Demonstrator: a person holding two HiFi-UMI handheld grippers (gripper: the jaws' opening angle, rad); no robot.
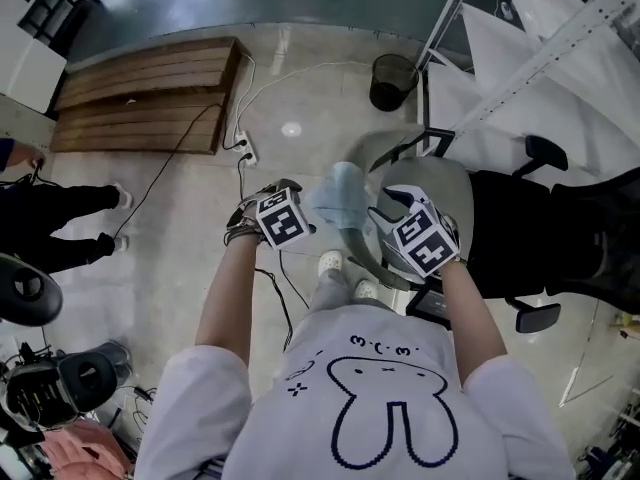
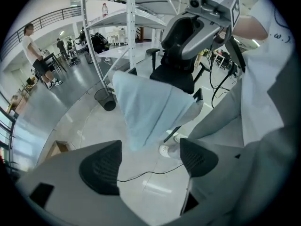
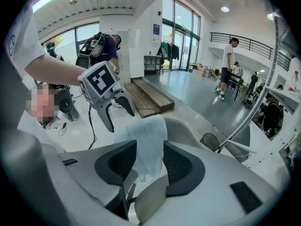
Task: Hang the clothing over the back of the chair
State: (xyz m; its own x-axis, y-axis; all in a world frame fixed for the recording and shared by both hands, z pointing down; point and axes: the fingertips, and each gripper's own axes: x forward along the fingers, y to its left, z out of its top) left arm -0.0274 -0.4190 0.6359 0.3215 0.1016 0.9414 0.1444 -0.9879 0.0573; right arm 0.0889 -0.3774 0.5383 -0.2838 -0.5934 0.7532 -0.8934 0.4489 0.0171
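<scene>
A light blue piece of clothing (image 1: 338, 194) lies draped over the top of the grey chair back (image 1: 358, 240). In the left gripper view the clothing (image 2: 146, 109) hangs down ahead of the jaws. My left gripper (image 2: 148, 160) is open wide with nothing between its pads, just left of the cloth (image 1: 303, 208). My right gripper (image 3: 149, 162) is open above the chair back (image 3: 186, 128); the clothing (image 3: 146, 140) shows through its gap, apart from the pads. The other gripper hangs opposite in each view: right gripper (image 2: 193, 36), left gripper (image 3: 117, 114).
A black office chair (image 1: 540, 230) stands right of the grey chair. A black bin (image 1: 393, 81), a wooden platform (image 1: 150, 93) and floor cables with a power strip (image 1: 247, 153) lie beyond. A bystander's legs (image 1: 60, 223) are at the left.
</scene>
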